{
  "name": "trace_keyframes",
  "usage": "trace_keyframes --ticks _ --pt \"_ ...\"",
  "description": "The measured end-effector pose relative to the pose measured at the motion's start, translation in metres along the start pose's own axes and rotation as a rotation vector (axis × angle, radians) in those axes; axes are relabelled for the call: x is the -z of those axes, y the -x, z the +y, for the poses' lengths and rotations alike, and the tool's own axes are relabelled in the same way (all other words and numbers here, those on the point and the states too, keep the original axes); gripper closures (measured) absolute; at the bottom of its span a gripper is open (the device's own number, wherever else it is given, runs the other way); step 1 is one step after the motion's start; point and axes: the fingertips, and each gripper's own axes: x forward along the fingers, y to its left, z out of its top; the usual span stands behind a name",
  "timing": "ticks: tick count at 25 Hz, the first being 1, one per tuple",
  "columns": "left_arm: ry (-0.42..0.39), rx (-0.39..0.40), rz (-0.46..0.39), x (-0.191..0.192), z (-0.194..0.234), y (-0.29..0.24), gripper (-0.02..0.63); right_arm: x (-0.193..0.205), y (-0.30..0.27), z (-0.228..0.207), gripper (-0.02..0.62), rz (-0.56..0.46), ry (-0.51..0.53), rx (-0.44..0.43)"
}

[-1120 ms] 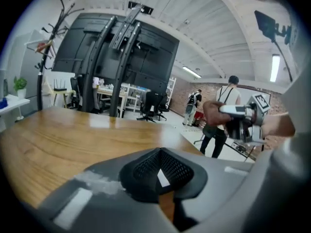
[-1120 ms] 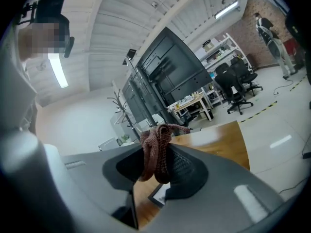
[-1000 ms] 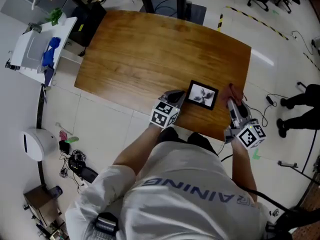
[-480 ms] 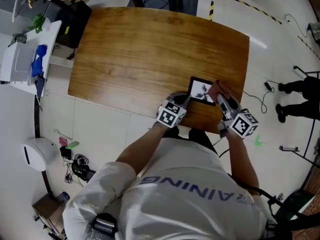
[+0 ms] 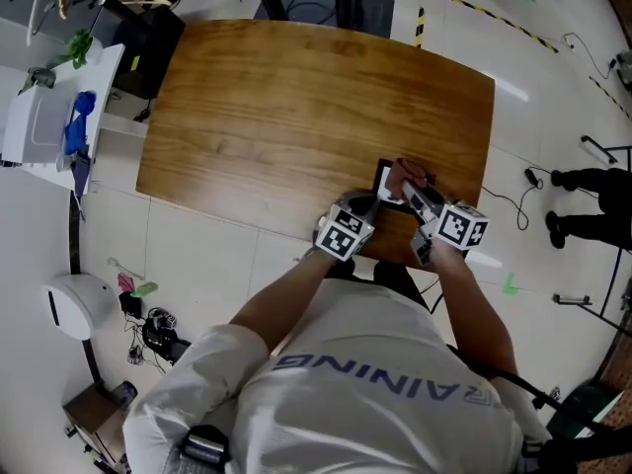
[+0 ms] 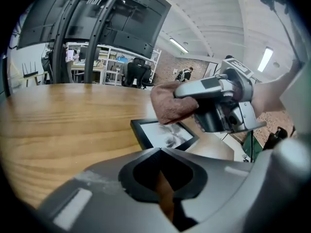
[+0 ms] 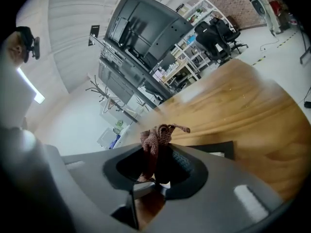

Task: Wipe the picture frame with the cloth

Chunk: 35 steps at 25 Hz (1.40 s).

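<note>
A black picture frame (image 5: 382,175) with a grey print lies flat near the front right edge of the wooden table (image 5: 296,97). My right gripper (image 5: 403,188) is shut on a reddish-brown cloth (image 5: 409,173) and holds it down on the frame, hiding most of it in the head view. The right gripper view shows the cloth (image 7: 156,135) bunched between the jaws, with the frame (image 7: 214,149) just beyond. My left gripper (image 5: 372,204) is shut, its tips at the frame's near-left corner. The left gripper view shows the frame (image 6: 165,132) under the cloth (image 6: 170,106).
The table's front edge runs just behind both grippers. A white cart (image 5: 44,117) with a blue item stands at the left. A person's legs (image 5: 592,200) are on the floor at the right. Cables and a white round device (image 5: 74,304) lie at the lower left.
My right gripper has carried the cloth leftward from beside the frame onto its glass. My left gripper has stayed at the frame's near-left corner.
</note>
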Motion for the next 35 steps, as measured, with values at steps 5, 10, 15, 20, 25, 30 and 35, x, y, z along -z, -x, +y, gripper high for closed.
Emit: trace_keyframes --ticks 5,10,15,20,25,30,35 --pt "-0.014 -0.016 -0.010 0.000 -0.001 -0.002 0.600 0.019 -0.043 -0.003 0.477 0.116 -0.055 0.002" --pt "-0.009 -0.013 -0.009 0.001 -0.001 0.000 0.600 0.032 -0.053 -0.016 0.477 0.167 -0.084 0.066" --pt "0.001 -0.026 -0.013 0.000 0.000 0.000 0.600 0.028 -0.047 -0.024 0.477 0.169 -0.094 0.095" --pt "-0.005 -0.039 -0.018 0.000 0.001 0.000 0.600 0.024 -0.028 -0.041 0.477 0.171 -0.092 0.148" --pt "-0.003 -0.036 -0.020 0.000 0.001 0.000 0.600 0.017 0.003 -0.061 0.477 0.135 -0.110 0.184" --pt "-0.009 -0.043 -0.022 0.000 0.001 -0.001 0.600 0.011 0.034 -0.083 0.476 0.081 -0.154 0.215" --pt "-0.005 -0.041 -0.020 0.000 0.002 0.000 0.600 0.004 0.053 -0.092 0.476 0.049 -0.153 0.230"
